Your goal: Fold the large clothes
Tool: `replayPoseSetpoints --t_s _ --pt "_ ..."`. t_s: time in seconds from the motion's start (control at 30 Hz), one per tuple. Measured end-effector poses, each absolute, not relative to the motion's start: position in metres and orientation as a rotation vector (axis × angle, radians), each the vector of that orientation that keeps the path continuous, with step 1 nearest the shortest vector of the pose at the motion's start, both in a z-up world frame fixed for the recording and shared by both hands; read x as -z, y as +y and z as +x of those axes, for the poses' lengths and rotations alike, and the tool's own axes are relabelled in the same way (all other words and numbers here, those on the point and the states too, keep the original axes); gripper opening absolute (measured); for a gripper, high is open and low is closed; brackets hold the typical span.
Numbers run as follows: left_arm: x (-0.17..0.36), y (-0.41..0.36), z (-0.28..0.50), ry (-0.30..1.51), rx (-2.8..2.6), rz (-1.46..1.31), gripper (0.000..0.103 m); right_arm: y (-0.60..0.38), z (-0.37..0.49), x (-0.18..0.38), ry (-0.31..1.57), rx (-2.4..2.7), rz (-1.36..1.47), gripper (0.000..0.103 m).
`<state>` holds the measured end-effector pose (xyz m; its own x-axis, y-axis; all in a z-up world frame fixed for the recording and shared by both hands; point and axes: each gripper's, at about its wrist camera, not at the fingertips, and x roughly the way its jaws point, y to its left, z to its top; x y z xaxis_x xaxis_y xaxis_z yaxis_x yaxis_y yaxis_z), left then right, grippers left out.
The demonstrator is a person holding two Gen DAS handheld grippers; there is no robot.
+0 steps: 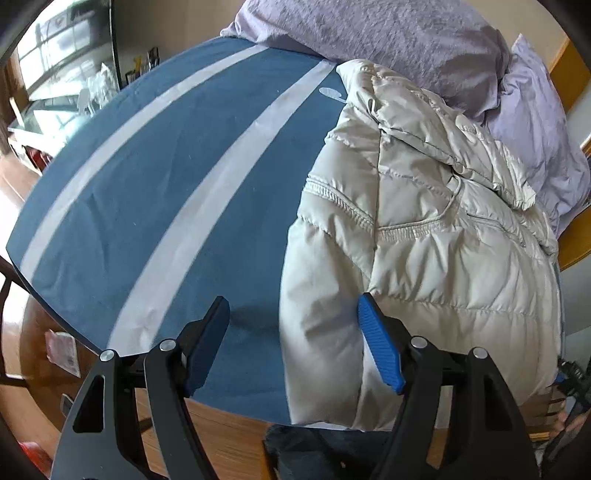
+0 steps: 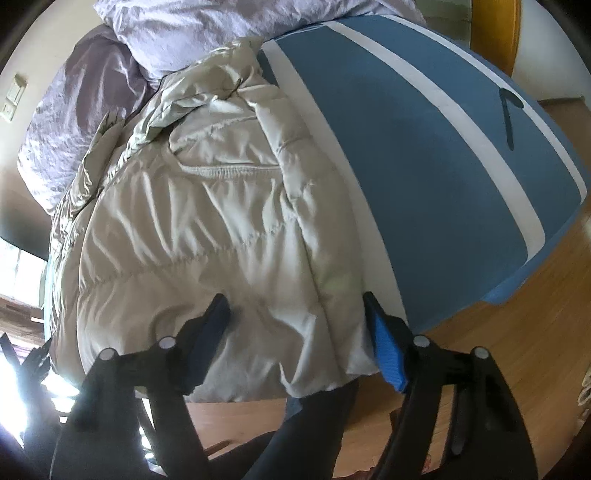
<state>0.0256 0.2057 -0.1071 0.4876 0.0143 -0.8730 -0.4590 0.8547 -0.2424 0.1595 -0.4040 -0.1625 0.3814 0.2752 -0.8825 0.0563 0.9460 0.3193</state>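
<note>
A cream quilted puffer jacket (image 1: 424,236) lies folded lengthwise on a blue bed cover with white stripes (image 1: 155,177); its hem hangs at the near edge. My left gripper (image 1: 293,343) is open, above the jacket's left hem edge, with nothing between the pads. In the right wrist view the jacket (image 2: 207,229) fills the middle, on the cover (image 2: 424,158). My right gripper (image 2: 295,343) is open over the jacket's right hem corner, fingers either side of the fabric.
A lilac duvet and pillow (image 1: 406,37) are piled at the bed's far end, touching the jacket's hood; they also show in the right wrist view (image 2: 177,33). Wooden floor (image 2: 535,295) lies beside the bed. A glass cabinet (image 1: 55,74) stands far left.
</note>
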Motion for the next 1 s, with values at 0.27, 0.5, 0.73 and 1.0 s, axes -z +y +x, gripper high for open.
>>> replayPoseSetpoints --t_s 0.27,0.5,0.73,1.0 --pt "0.109 0.206 0.019 0.978 -0.289 -0.584 0.069 -0.408 0.159 0.162 1.163 -0.106 0.306 0.070" --pt "0.111 0.192 0.021 0.995 -0.227 -0.570 0.068 -0.409 0.155 0.162 1.173 -0.162 0.314 0.040" --pt "0.111 0.181 0.022 1.003 -0.182 -0.572 0.043 -0.412 0.150 0.158 1.149 -0.195 0.333 0.014" --pt "0.091 0.184 0.021 0.946 -0.183 -0.606 0.012 -0.413 0.151 0.139 1.077 -0.219 0.360 0.009"
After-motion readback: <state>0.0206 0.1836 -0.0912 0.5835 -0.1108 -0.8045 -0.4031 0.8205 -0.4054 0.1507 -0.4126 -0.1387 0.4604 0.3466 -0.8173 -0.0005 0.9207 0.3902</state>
